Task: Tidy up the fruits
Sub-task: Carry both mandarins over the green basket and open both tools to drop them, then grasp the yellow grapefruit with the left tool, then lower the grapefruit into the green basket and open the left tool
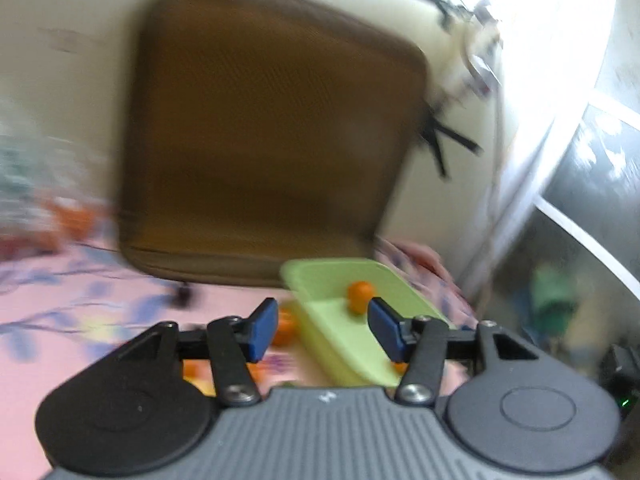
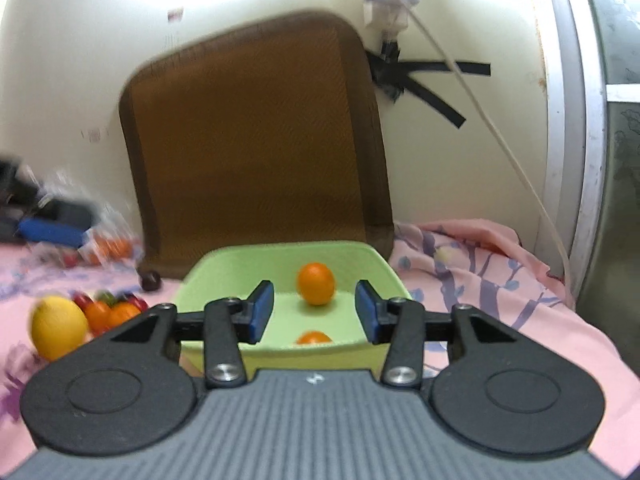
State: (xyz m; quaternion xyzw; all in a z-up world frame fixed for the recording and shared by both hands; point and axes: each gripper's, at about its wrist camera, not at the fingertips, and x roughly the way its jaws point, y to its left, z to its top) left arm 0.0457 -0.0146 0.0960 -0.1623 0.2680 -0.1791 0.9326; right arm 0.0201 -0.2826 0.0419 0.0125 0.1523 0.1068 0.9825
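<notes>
We start with the green tray [image 2: 280, 268], low and central in the right wrist view, lying on the pink floral sheet [image 2: 500, 320]. Two oranges sit in it: one orange [image 2: 315, 283] toward the far wall, a second orange [image 2: 314, 337] near the front rim, half hidden by it. To the lower left of that view lies the loose fruit: a lemon [image 2: 59, 327] and, just beside it, a cluster of small orange and red fruits [image 2: 110, 310]; a dark round fruit [image 2: 150, 280] sits apart by the base of the brown cushion [image 2: 256, 140] that leans on the wall behind the tray.

The right gripper [image 2: 314, 314] hangs over the tray's near edge, fingers spread wide, nothing between them. The left gripper [image 1: 322, 328] is likewise spread and empty; its view is heavily blurred, with the tray at centre right.

We judge the sorting partly done: some fruit is in, most is out. The next move, we think, calls for carrying an empty gripper left to the pile and closing gently on one round fruit, which could roll on the soft sheet.
</notes>
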